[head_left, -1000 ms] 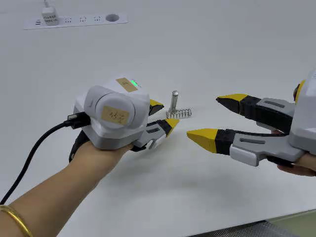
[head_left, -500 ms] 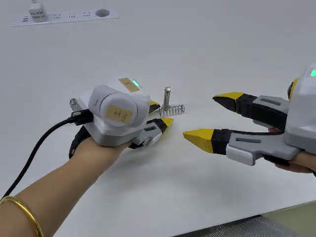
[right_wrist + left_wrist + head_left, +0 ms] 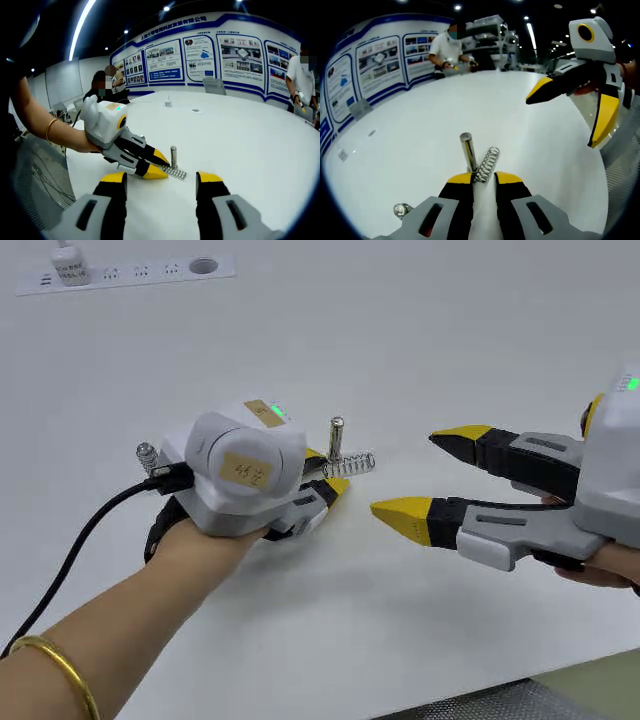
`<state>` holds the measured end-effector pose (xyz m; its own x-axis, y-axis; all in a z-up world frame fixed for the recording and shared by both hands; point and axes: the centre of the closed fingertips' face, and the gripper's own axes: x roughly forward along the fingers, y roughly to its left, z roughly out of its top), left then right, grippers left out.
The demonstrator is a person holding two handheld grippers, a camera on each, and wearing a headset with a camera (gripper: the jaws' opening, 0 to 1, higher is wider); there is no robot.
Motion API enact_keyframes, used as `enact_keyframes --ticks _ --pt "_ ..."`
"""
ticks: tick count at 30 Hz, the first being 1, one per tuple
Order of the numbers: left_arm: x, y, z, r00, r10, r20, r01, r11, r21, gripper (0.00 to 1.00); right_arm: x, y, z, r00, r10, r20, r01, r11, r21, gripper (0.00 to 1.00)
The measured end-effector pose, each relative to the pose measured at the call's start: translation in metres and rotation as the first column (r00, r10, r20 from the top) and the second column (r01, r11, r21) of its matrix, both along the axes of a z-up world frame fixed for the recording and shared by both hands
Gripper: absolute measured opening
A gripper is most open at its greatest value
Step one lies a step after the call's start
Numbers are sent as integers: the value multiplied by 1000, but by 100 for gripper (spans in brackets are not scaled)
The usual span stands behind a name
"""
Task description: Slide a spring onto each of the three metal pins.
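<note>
Forearm: the person's left forearm (image 3: 150,610), a gold bangle (image 3: 60,680) at the wrist, lay nearest. A black cable (image 3: 80,540) ran over the table (image 3: 400,640) to the back of the left tongs.
Left tongs (image 3: 330,470): nearly closed, with the yellow tips pinching one end of the spring (image 3: 350,463). The left gripper view showed that end caught between them (image 3: 483,176).
Right tongs (image 3: 405,473): jaws spread wide and holding nothing, pointed at the spring from a little way off.
Spring position: roughly level and low over the table (touching it or just lifted, I could not tell), with its free end just beside the bare pin (image 3: 336,438).
Bare pin: stood upright on the table with no coil on it.
Other pin (image 3: 147,454): stood behind the left tongs and apparently wore a spring already.
Handling: the spring looked light, thin and bouncy, likely to bend or shoot out if pinched mid-coil. A grip at the very end, as here, left the bore free to go over the pin's top. The pin looked smooth, stiff and easy to tip, so the coil would want lowering straight down.
Writing: two tan stickers (image 3: 240,472) on the back of the left tongs bore handwriting too small to read, and a green lamp (image 3: 272,411) glowed beside them.
Far edge: a white power strip (image 3: 125,273) held a plugged charger (image 3: 72,265).
Room: wall boards (image 3: 200,55) hung under a blue Chinese headline that was not legible.
</note>
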<state>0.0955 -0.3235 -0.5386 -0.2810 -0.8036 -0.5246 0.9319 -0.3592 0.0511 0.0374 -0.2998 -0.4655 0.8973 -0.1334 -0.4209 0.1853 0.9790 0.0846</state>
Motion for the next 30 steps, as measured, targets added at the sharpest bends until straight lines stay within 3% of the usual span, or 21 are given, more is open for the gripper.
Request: enact_keyframes --ticks 7,14,25,30 --pt "-2 0 -1 1000 -3 -4 3 1000 1 12 -1 0 -2 1000 -12 2 12 1000 9 57" --pt "-1 1 -2 1000 10 -21 -10 1000 14 10 -1 -3 -1 999 -45 24 43 997 63 56" --pt "-2 15 0 996 35 -87 -31 999 36 9 0 -9 3 997 -76 30 73 994 85 56" --pt "-1 21 13 988 61 -144 -60 998 14 9 3 -9 7 996 -81 36 77 993 89 55"
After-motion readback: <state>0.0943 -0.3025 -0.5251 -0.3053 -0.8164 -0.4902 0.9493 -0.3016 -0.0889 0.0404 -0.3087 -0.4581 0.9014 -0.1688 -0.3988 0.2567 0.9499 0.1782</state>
